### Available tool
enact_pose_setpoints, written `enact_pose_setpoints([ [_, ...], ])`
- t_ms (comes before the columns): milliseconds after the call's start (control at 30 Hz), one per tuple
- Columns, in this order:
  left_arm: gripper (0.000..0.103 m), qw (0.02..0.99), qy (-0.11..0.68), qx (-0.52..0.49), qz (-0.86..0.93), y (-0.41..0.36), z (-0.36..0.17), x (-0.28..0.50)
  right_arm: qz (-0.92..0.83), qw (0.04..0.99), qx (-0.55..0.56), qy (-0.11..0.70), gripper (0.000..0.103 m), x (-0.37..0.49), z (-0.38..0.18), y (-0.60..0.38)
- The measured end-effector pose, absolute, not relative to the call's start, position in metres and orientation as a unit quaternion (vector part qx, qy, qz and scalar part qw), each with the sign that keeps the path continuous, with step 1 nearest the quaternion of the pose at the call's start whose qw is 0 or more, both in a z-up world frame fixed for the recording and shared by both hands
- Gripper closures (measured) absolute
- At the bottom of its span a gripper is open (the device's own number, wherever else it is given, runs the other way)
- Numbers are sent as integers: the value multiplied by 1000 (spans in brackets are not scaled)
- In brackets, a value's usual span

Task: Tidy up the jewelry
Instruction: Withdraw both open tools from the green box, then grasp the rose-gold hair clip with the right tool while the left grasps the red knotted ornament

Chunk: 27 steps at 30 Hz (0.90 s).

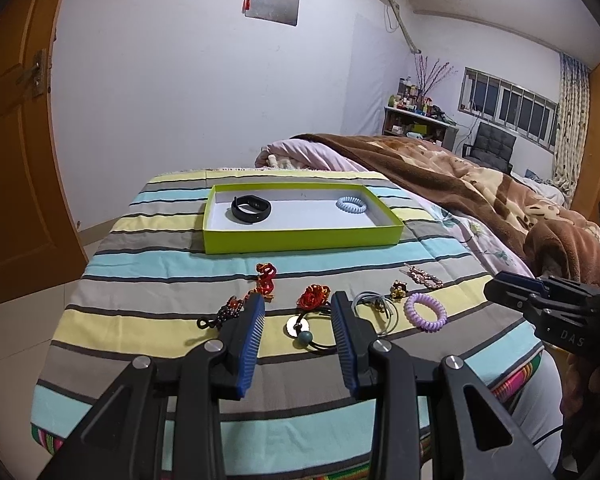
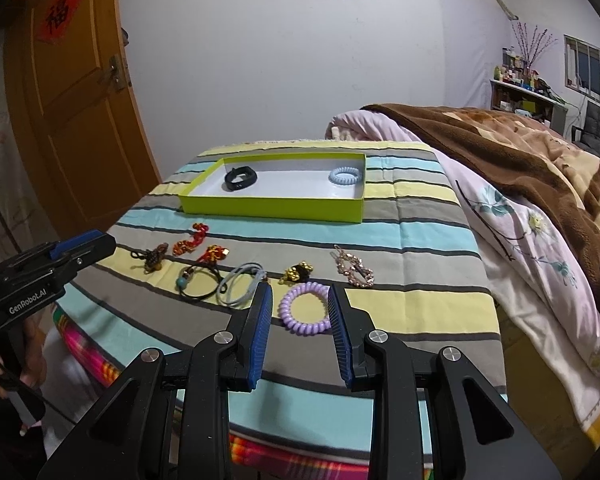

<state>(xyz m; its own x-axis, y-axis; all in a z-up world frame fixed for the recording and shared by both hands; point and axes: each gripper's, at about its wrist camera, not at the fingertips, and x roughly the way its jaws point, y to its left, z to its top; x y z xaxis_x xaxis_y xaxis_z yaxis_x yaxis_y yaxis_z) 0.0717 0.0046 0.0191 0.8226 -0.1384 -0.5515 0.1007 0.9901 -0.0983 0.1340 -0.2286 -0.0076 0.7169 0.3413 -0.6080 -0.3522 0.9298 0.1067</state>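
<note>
A lime-green box (image 1: 300,237) (image 2: 274,206) on the striped cloth holds a black wristband (image 1: 251,209) (image 2: 240,178) and a pale blue coil hair tie (image 1: 351,204) (image 2: 345,176). Loose pieces lie in front of it. My left gripper (image 1: 299,304) is open, its jaws either side of a black cord with a teal bead (image 1: 305,336) and a red ornament (image 1: 313,295). My right gripper (image 2: 299,294) is open around a purple coil hair tie (image 2: 305,312) (image 1: 425,312). Neither holds anything.
Also on the cloth are a red-gold charm (image 2: 190,240), a dark beaded knot (image 2: 154,258), grey elastic loops (image 2: 240,282), a gold-black piece (image 2: 297,273) and a rhinestone clip (image 2: 356,270). Bed blankets (image 2: 520,168) rise at right; a wooden door (image 2: 72,112) stands at left.
</note>
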Motion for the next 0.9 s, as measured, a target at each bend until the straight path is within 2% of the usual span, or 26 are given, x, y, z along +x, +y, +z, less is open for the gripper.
enact_pose_setpoints([
  [900,67,919,381,-33,-91,-20,-34,161,190,902,-44,385,73,231,-53,-230],
])
